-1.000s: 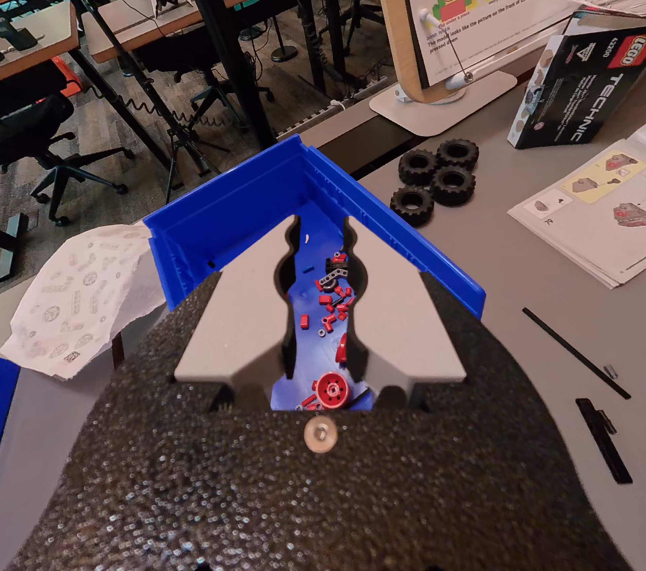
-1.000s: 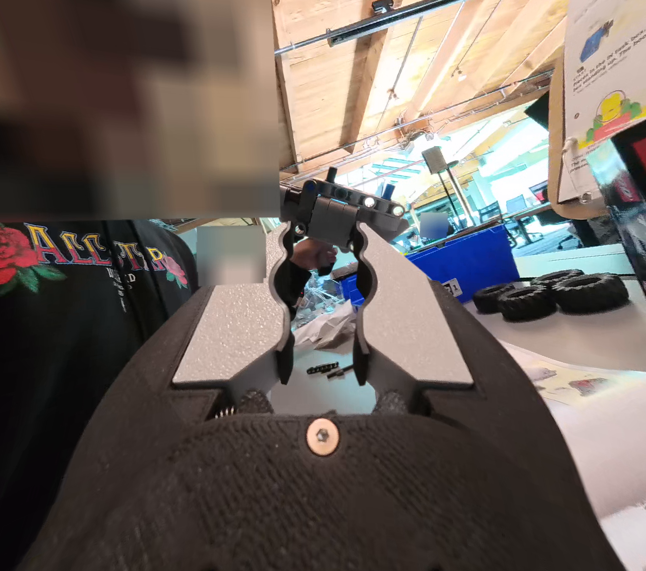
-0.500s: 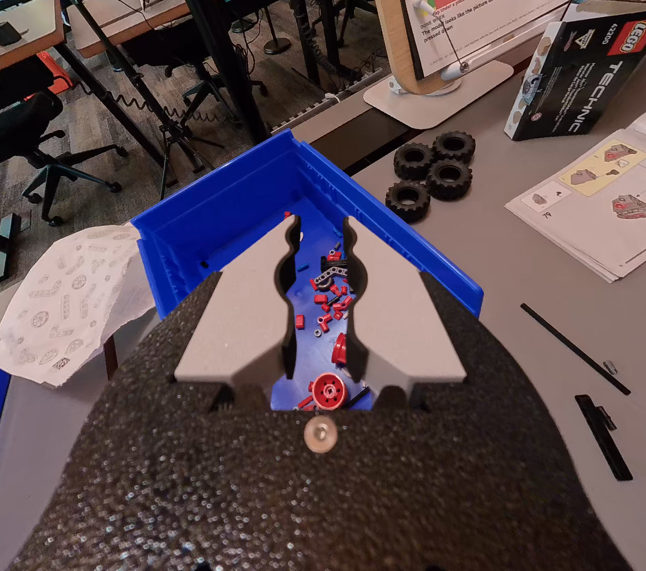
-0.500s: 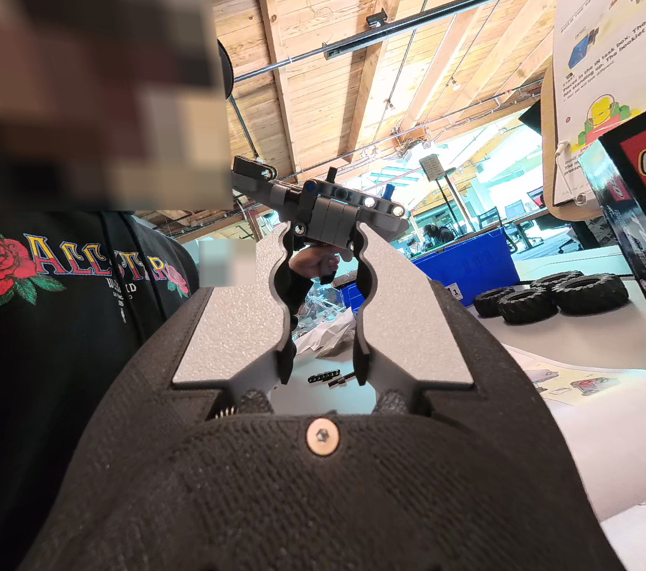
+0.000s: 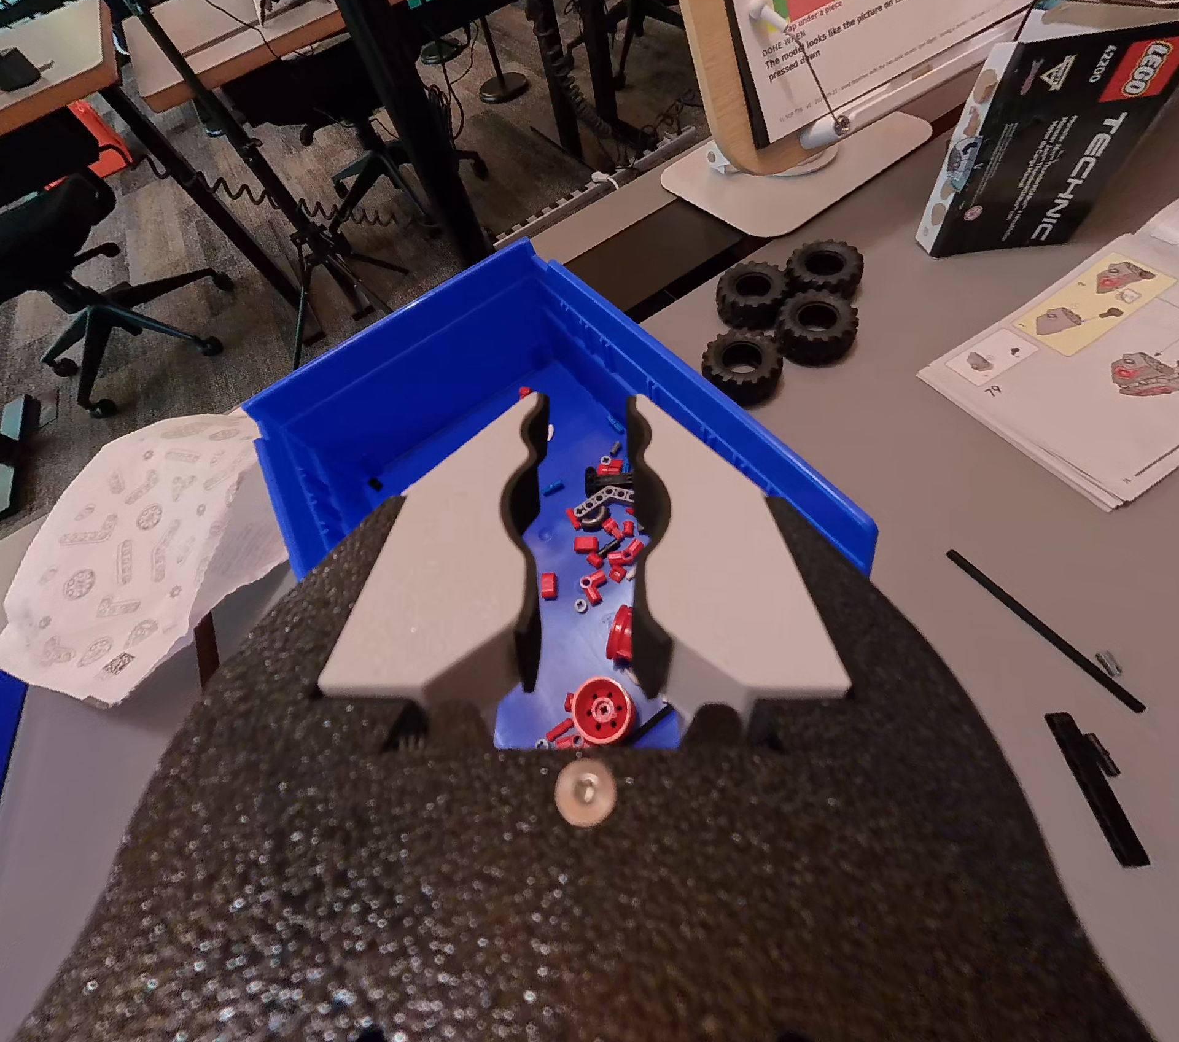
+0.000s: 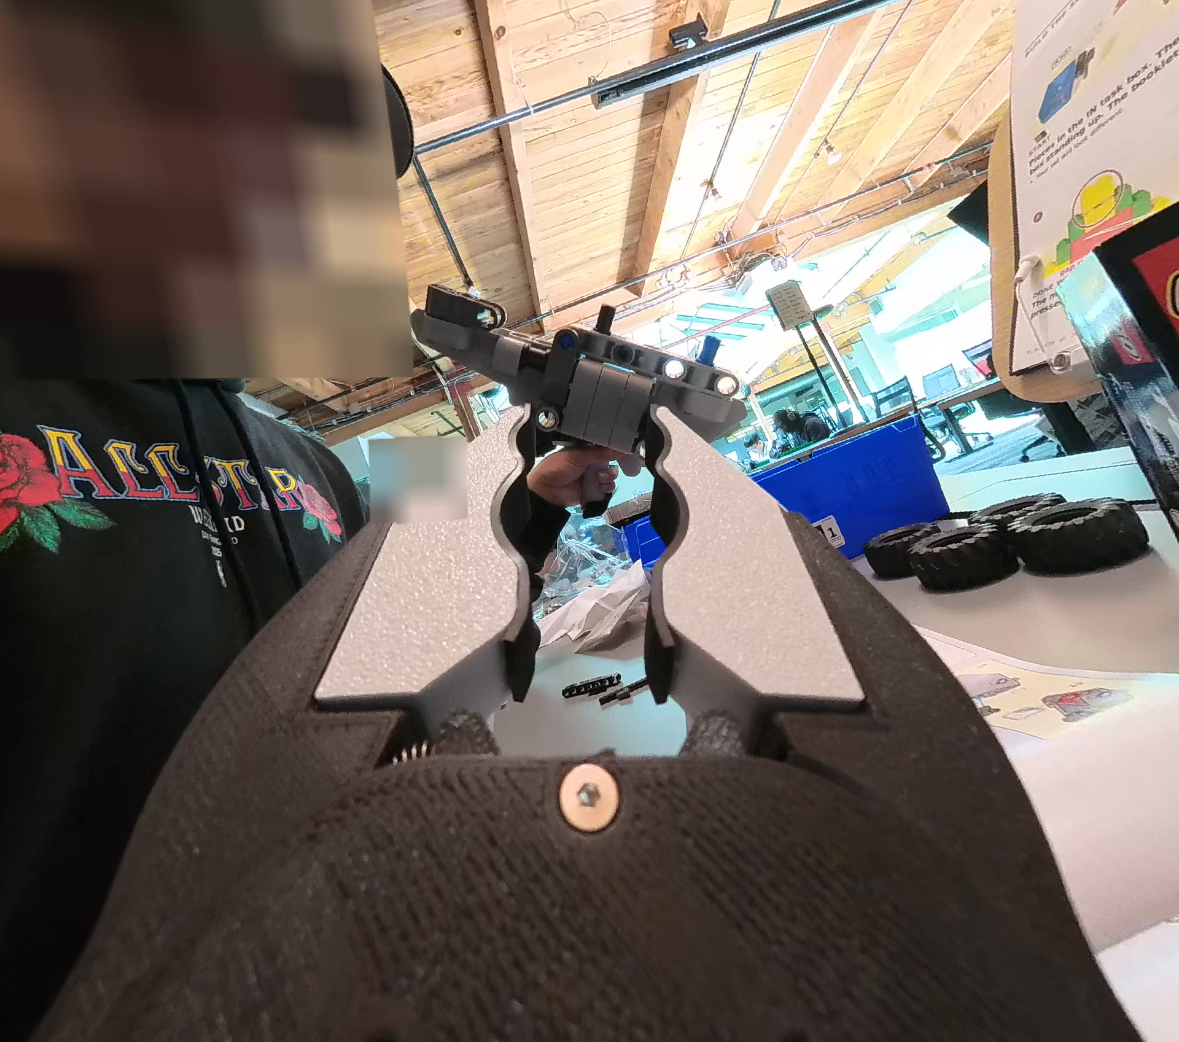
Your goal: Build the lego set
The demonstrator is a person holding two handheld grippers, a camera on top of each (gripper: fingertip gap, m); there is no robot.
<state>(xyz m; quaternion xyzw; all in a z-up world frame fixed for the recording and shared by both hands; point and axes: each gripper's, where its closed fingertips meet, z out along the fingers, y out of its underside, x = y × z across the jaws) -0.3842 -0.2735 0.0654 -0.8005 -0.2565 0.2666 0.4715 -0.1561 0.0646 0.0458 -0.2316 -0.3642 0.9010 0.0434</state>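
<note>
Grey lego assembly [image 6: 577, 392] clamped at right tongs [image 6: 590, 421] tips, raised

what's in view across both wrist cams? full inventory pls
bin: 1, blue, table's far edge
loose pieces: many, mostly red, in bin
wheel hub: 1, red, in bin
tyres: 4, black, right of bin
booklet: 1, open, far right
set box: 1, black, behind booklet
paper bag: 1, white, left of bin
rod: 1, black, on table
assembly: 1, grey
left gripper: open, over bin
right gripper: shut on assembly
</note>
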